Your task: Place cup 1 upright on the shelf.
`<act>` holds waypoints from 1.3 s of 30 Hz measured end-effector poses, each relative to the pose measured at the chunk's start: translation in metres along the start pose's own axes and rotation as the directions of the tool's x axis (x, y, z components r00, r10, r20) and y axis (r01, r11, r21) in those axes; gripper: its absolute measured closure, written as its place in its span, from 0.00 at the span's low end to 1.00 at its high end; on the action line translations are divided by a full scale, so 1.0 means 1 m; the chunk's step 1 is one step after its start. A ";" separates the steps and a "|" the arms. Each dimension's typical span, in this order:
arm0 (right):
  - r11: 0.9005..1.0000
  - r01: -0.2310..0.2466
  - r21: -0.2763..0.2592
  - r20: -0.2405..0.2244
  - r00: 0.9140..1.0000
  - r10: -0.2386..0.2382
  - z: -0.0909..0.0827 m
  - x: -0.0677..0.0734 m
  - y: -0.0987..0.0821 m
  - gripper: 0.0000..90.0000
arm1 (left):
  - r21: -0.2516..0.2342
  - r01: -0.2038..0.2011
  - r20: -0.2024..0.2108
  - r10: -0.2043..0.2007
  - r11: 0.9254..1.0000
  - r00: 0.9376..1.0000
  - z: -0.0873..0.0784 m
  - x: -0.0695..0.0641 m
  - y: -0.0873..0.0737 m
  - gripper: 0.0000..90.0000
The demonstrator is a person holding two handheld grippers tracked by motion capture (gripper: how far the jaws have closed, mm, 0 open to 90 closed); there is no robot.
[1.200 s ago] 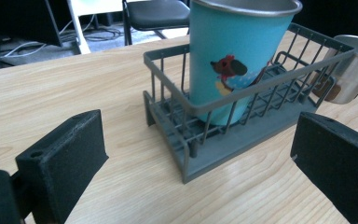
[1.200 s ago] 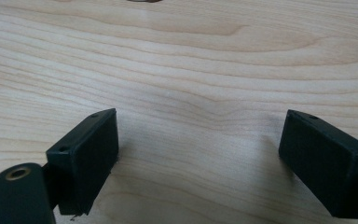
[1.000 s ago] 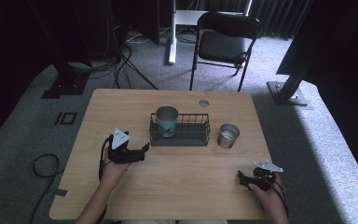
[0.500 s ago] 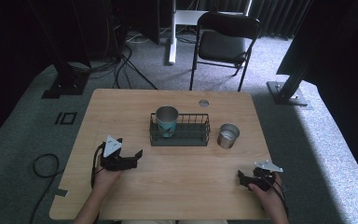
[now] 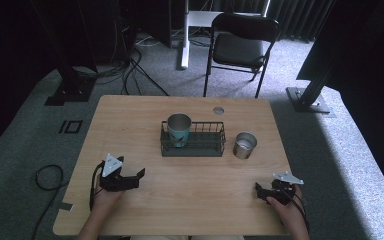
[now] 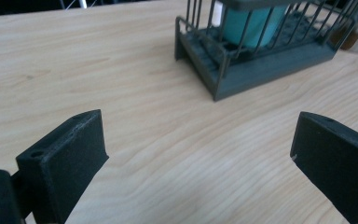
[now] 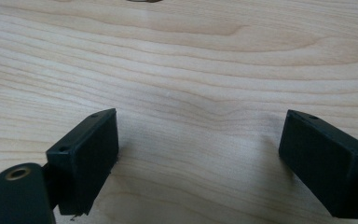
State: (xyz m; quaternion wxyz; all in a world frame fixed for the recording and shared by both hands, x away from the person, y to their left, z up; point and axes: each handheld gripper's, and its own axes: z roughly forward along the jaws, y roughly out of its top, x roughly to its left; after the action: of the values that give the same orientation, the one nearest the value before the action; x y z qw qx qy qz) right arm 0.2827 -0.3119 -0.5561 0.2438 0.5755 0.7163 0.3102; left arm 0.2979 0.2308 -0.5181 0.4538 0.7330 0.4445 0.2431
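Both grippers rest low near the table's near edge, jaws wide apart and holding nothing: the left gripper [image 5: 130, 179] on the left, the right gripper [image 5: 266, 192] on the right. Farther off, in the middle, stands the wire basket [image 5: 200, 146] with a teal cup [image 5: 178, 131] in its left end. A small metal cup [image 5: 244, 145] sits just right of the basket. It looks like a pause between steps. Next, the right gripper likely must reach far for the metal cup. Bare table [image 5: 195, 185] between gives plenty of room.

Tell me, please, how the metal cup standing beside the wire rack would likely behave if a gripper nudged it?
The metal cup looks thin-walled and empty, so probably light and apt to slide on the smooth table. It is short and wide, so tipping seems unlikely, though its shiny wall may be slippery.
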 end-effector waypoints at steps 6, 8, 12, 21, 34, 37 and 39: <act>1.000 0.000 0.000 0.000 1.000 0.000 0.000 0.000 0.000 0.13 | 0.032 -0.015 -0.015 0.016 0.999 1.000 -0.005 0.006 -0.011 0.04; 1.000 0.000 0.000 0.000 1.000 0.000 0.000 0.000 0.000 0.13 | 0.041 -0.023 -0.016 0.024 0.999 1.000 -0.007 0.007 -0.013 0.04; 1.000 0.000 0.000 0.000 1.000 0.000 0.000 0.000 0.000 0.13 | 0.058 -0.029 -0.009 0.029 0.998 1.000 -0.011 0.010 -0.015 0.04; 1.000 0.000 0.000 0.000 1.000 0.000 0.000 0.000 0.000 0.13 | 0.120 -0.028 -0.030 0.031 0.992 0.999 -0.021 0.020 -0.026 0.04; 1.000 0.000 0.000 0.000 1.000 0.000 0.000 0.000 0.000 0.13 | 0.206 0.029 -0.052 -0.019 0.978 0.998 -0.032 0.040 -0.042 0.04; 1.000 0.000 0.000 0.000 1.000 0.000 0.000 0.000 0.000 0.13 | 0.210 0.035 -0.062 -0.022 0.977 0.998 -0.033 0.041 -0.044 0.04; 1.000 -0.001 0.000 0.000 1.000 0.001 0.000 0.000 0.000 0.13 | 0.227 0.035 -0.073 -0.019 0.973 0.997 -0.032 0.042 -0.045 0.04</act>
State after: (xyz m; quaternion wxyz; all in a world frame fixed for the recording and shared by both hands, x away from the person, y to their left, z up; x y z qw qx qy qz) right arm 0.2827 -0.3119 -0.5561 0.2437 0.5757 0.7162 0.3103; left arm 0.2748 0.2904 -0.5448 0.3541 0.7651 0.4952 0.2097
